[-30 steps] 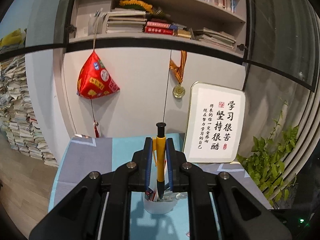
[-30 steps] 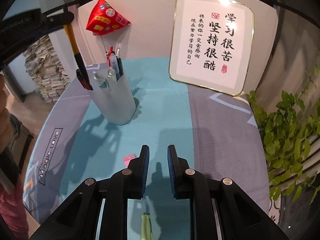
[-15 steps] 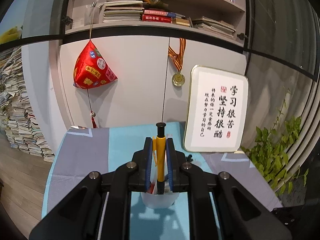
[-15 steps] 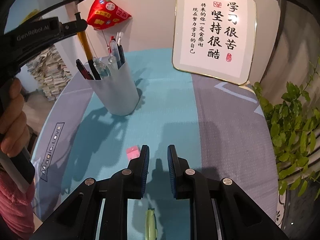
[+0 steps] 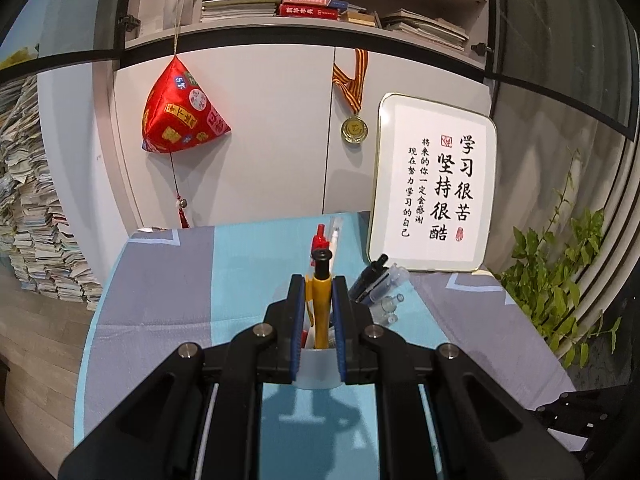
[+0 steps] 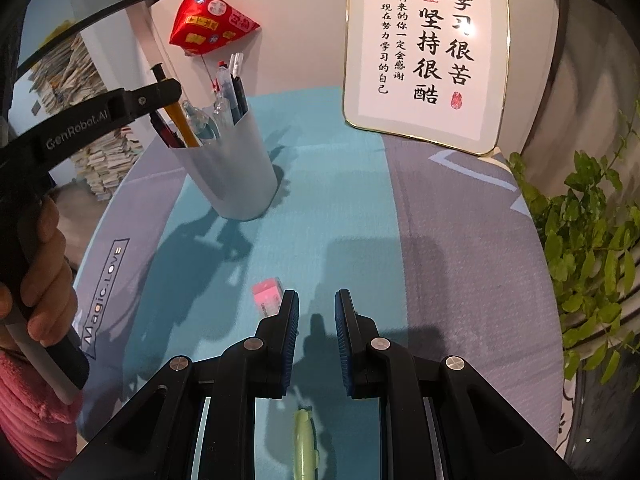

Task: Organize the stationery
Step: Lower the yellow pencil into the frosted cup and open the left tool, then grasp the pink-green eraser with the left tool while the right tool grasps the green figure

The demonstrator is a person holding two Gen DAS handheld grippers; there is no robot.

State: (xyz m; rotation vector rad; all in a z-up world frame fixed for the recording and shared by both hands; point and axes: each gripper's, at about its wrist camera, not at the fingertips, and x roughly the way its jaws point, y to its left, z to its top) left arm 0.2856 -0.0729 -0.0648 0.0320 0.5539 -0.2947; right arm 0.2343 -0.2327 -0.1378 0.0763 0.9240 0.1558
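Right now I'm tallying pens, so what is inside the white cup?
The white cup holds a red pen, clear pens, dark blue pens, and the yellow pen gripped by the left gripper. The wall hides their lower ends.

A home study, by the look of it. Bookshelves (image 5: 328,4) crowd the top of the frame, paper stacks (image 5: 36,216) tower at left, a framed calligraphy sign (image 5: 434,192) leans at right.
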